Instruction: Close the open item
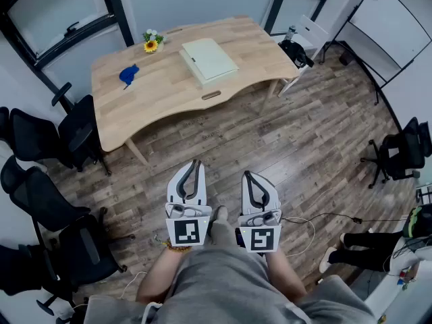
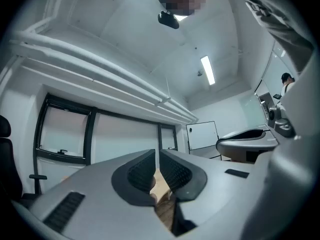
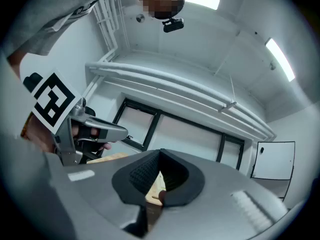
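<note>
Low in the middle of the head view, the left gripper [image 1: 194, 167] and the right gripper [image 1: 250, 178] sit side by side, close to the person's body. Both have their jaws squeezed together and hold nothing. Past them is the wood floor [image 1: 270, 140], with a thin cable [image 1: 316, 219] at the lower right. Far off, near the top of the frame, stands the table [image 1: 155, 106]. The white flat thing [image 1: 208, 59] to close lies on it, well apart from both grippers. A blue thing [image 1: 129, 75] and some flowers [image 1: 151, 43] sit to its left. A hard push could slide the white thing or knock the flowers over. A foot could catch the cable too.
</note>
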`<state>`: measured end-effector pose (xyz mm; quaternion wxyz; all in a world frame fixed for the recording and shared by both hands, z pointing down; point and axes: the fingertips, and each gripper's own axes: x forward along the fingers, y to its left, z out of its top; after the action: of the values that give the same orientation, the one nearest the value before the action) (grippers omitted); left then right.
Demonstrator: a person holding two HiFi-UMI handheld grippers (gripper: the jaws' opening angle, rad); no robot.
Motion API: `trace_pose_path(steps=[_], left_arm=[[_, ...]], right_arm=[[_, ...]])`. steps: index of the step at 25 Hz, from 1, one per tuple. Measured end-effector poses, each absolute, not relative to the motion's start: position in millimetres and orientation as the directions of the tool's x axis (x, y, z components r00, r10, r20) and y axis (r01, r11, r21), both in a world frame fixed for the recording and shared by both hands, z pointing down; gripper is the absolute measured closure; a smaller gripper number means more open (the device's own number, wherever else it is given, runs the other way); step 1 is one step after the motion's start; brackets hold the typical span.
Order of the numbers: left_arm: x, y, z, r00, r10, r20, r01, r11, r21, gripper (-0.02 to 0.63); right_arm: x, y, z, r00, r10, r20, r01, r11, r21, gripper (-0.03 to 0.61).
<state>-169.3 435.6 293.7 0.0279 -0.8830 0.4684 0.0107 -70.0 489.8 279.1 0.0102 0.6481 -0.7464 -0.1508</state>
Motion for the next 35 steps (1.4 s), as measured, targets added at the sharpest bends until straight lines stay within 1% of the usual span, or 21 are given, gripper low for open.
trace_pose_path(steps=[2, 4, 8, 11, 18, 25, 29, 35], left_arm=[[-154, 437, 291, 0.557, -0.829, -0.047, -0.831, -0.555, -0.037, 0.581], [-138, 437, 291, 0.559, -0.828, -0.045, -0.829, -0.557, -0.040, 0.581], [-110, 432, 297, 0.562, -0.827, -0.022, -0.827, -0.561, -0.048, 0.581], [-91, 430, 301, 0.558, -0.830, -0.009, -0.828, -0.556, -0.068, 0.581], [-73, 416, 307, 0.521, -0.853, 0.011, -0.848, -0.519, -0.105, 0.581], [-67, 389, 308, 0.494, -0.869, 0.027, -0.861, -0.493, -0.127, 0.583], [-61, 372, 312, 0.508, -0.861, 0.008, -0.856, -0.507, -0.100, 0.583], [-56, 321, 328, 0.511, -0.859, 0.028, -0.856, -0.512, -0.079, 0.583]], right_arm=[[-53, 493, 288, -0.153, -0.979, -0.134, -0.965, 0.119, 0.232, 0.569], [-38, 493, 292, -0.158, -0.980, -0.120, -0.967, 0.129, 0.221, 0.569], [-11, 488, 292, -0.194, -0.966, -0.169, -0.969, 0.163, 0.184, 0.568], [11, 485, 299, -0.197, -0.964, -0.178, -0.970, 0.165, 0.180, 0.568], [49, 464, 317, -0.197, -0.968, -0.157, -0.975, 0.176, 0.137, 0.568], [55, 433, 319, -0.224, -0.963, -0.150, -0.969, 0.204, 0.137, 0.568], [56, 414, 328, -0.246, -0.964, -0.102, -0.956, 0.225, 0.187, 0.568], [62, 368, 337, -0.236, -0.970, -0.056, -0.951, 0.218, 0.217, 0.568]])
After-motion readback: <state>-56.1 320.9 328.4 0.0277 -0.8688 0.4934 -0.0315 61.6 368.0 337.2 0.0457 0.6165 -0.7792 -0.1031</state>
